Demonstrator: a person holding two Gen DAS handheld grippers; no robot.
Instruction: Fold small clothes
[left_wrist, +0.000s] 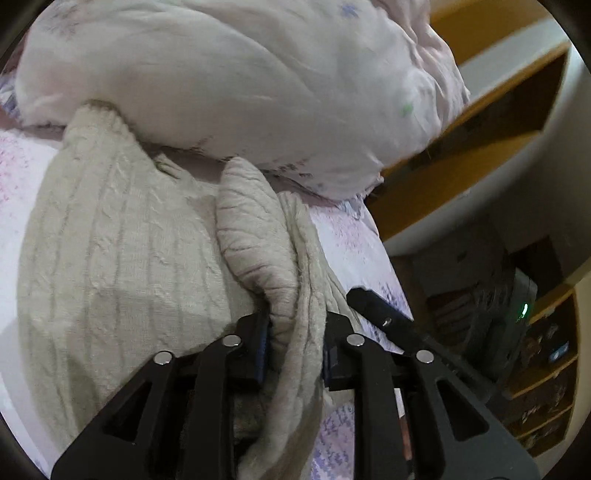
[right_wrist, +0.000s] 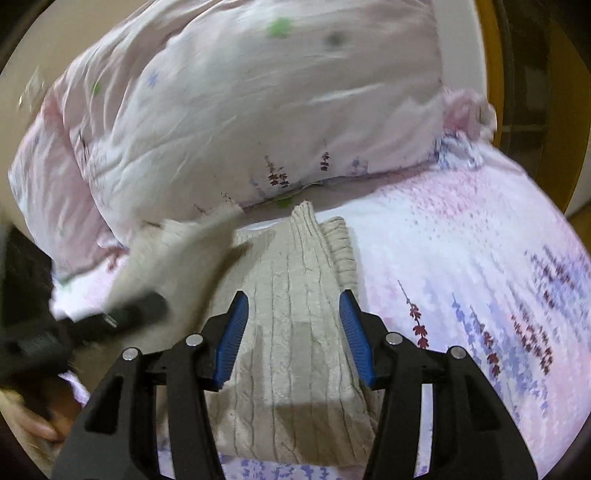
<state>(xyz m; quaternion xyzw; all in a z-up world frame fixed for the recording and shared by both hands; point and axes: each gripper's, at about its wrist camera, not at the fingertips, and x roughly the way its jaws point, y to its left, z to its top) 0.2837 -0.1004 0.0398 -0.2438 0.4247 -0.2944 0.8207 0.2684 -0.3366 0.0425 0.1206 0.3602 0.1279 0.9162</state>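
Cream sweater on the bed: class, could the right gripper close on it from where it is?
Probably yes. The right gripper has its jaws open, straddling the cream sweater, with nothing between them. The left gripper grips another fold off to one side.

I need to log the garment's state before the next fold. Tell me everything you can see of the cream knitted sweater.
The cream cable-knit sweater looks soft and thick, with ribbed cuffs. It lies partly folded on the pink floral bedsheet, its far end reaching the white floral pillow. The left gripper is shut on a bunched fold with a sleeve, lifting it. The right gripper is open, its blue pads straddling the flat body.
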